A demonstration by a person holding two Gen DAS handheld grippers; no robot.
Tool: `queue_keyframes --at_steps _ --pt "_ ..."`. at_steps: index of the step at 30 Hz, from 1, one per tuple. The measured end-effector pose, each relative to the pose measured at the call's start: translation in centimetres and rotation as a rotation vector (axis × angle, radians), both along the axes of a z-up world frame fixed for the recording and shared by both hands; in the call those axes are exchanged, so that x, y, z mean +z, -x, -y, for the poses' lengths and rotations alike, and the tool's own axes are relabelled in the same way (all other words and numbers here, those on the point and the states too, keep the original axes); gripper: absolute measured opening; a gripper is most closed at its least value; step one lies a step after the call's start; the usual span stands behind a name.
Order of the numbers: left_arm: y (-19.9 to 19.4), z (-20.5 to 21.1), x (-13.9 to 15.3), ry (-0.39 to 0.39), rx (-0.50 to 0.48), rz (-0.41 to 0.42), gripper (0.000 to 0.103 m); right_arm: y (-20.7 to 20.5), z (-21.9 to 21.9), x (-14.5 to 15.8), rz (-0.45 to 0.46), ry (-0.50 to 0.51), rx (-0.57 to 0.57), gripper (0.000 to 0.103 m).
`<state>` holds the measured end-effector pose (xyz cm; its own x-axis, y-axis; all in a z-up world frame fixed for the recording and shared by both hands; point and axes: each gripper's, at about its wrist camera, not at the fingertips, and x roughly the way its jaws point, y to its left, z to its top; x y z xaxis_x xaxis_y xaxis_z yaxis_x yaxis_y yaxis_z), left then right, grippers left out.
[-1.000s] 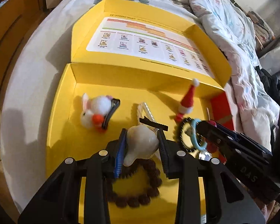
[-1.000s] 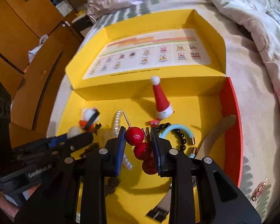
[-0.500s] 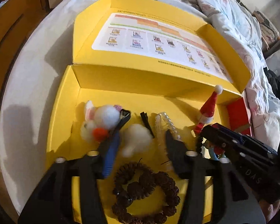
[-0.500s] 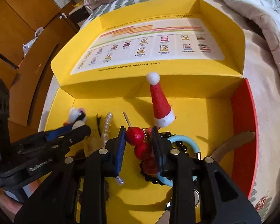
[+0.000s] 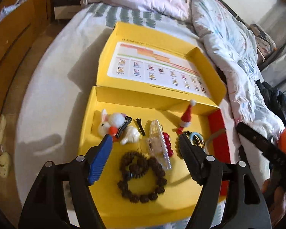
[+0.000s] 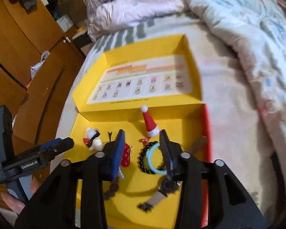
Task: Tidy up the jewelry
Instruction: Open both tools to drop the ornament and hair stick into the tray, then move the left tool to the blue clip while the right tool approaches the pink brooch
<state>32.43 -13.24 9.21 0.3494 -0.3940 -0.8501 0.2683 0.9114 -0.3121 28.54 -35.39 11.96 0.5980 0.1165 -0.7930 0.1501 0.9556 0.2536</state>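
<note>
An open yellow box [image 5: 89, 126] [image 6: 181, 122] lies on the bed with jewelry on its floor. My left gripper [image 5: 145, 143] hovers above it, jaws opening, nothing between them. Below it lie a white shell piece [image 5: 130, 134], a rabbit pompom clip [image 5: 112, 121], a brown bead bracelet [image 5: 141, 175], a clear clip [image 5: 159, 143] and red cherry beads [image 5: 166, 143]. My right gripper [image 6: 142, 139] is also opening and holds nothing. The red cherry beads [image 6: 125, 155] lie by its blue pad. A black bead bracelet [image 6: 143, 160], a blue ring [image 6: 151, 160] and a Santa hat clip [image 6: 149, 122] lie below.
The box's lid [image 5: 158, 70] lies open behind, with a printed sheet inside. A crumpled duvet [image 5: 228, 43] fills the bed's right side. Wooden cabinets [image 6: 19, 43] stand to the left. A brown strap [image 6: 197, 144] lies against the box's red wall [image 6: 207, 133].
Both grippers let go and lifted away from the box. The left released the white shell piece, the right released the red cherry beads; both pieces now lie on the box floor.
</note>
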Motion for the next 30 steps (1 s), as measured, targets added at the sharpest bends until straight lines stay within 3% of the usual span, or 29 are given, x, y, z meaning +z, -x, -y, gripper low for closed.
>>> queue_keyframes --at_steps 5,9,13,15,20,25,30 --pt "4.1 -0.5 3.0 -0.061 -0.018 0.075 0.076 5.0 0.9 2.7 0.038 0.105 -0.027 0.056" --pt "7.2 -0.7 3.4 -0.063 -0.031 0.078 0.078 9.0 3.0 2.0 0.028 0.125 -0.073 0.06" --pt "11.8 0.2 1.5 -0.086 -0.092 0.058 0.08 13.2 5.9 -1.6 -0.05 0.137 -0.132 0.06" --pt "14.3 1.4 -0.6 -0.167 -0.124 0.046 0.08 14.6 7.1 -3.1 -0.085 0.147 -0.165 0.06" --pt "18.8 2.5 -4.6 -0.226 -0.181 0.01 0.08 16.4 10.2 -6.7 -0.166 0.135 -0.223 0.06" --pt "20.3 2.8 -7.2 -0.274 -0.176 -0.012 0.08 16.0 11.2 -8.7 -0.213 0.112 -0.248 0.06" --pt "19.7 3.5 -8.7 -0.274 -0.173 -0.061 0.08 14.4 9.9 -9.4 -0.237 0.134 -0.221 0.06"
